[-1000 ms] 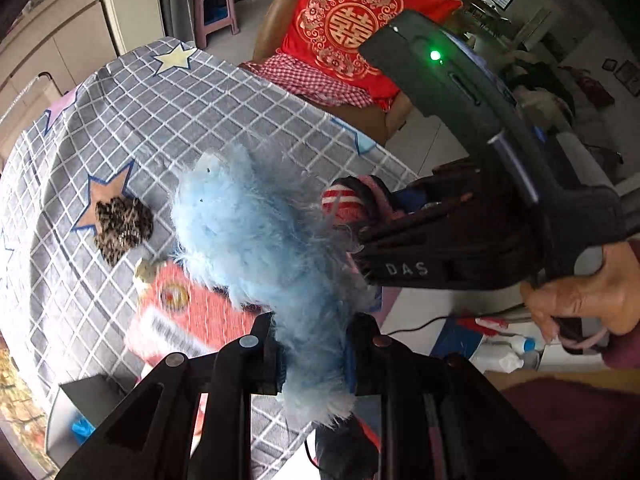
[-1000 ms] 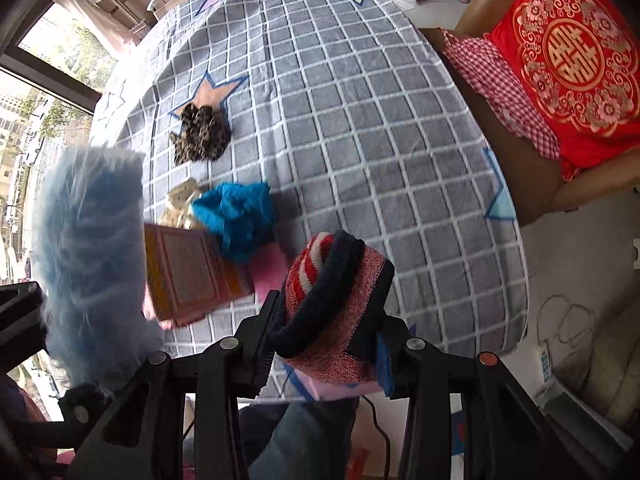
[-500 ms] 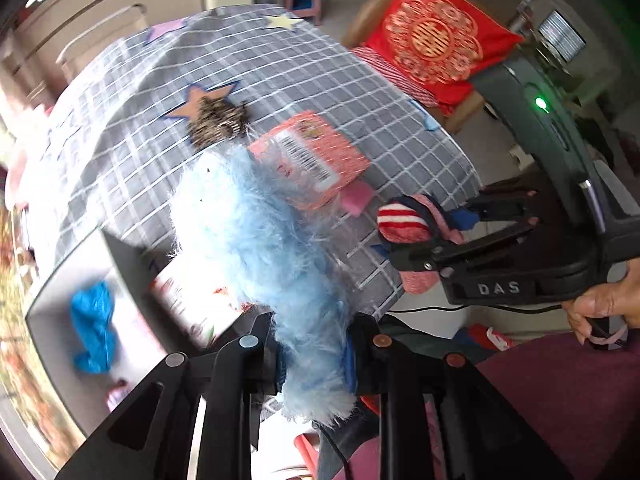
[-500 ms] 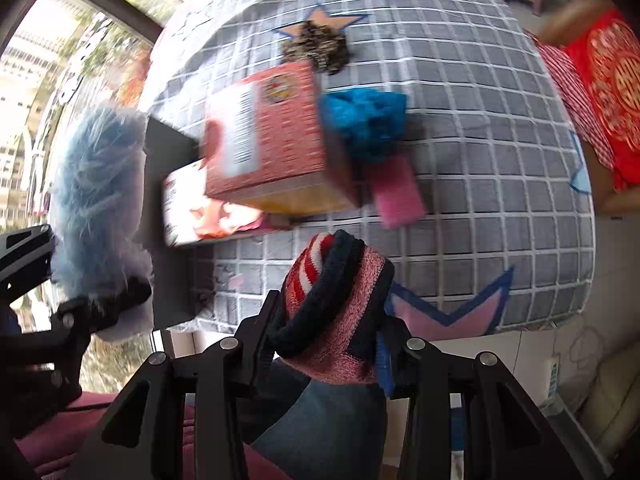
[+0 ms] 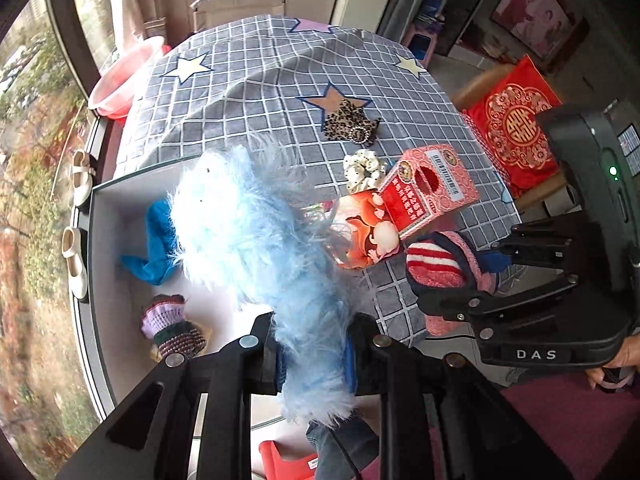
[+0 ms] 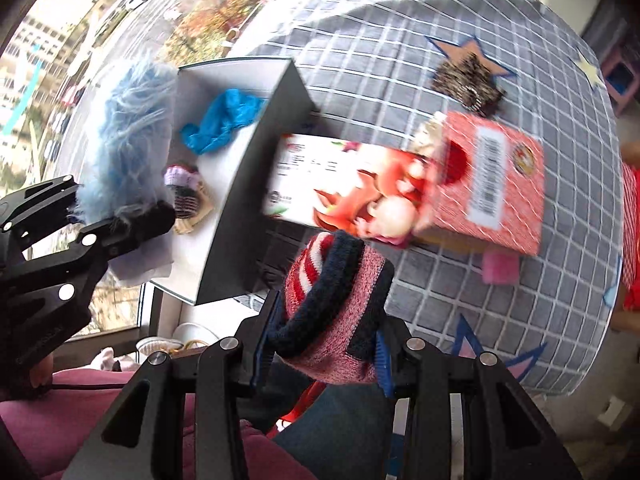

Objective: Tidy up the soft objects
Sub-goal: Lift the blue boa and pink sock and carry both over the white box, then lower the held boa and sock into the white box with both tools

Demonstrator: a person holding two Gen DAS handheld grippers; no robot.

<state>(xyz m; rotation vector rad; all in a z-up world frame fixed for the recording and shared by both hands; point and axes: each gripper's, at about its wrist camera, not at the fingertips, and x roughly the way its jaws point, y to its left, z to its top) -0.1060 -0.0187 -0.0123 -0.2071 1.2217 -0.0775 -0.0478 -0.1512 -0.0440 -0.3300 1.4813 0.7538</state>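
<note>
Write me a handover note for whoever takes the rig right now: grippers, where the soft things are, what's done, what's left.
Left gripper: shut on the fluffy blue piece, held above the open box.
Right gripper: shut on the pink striped sock, off the table's near edge, beside the box.
Done: blue cloth and a small knitted item already lie in the box.
Left: drop both held pieces in, probably the blue one first since it is over the box. Then fetch the leopard scrunchie and white scrunchie from the tablecloth. The red cartons sit between them and the box.
</note>
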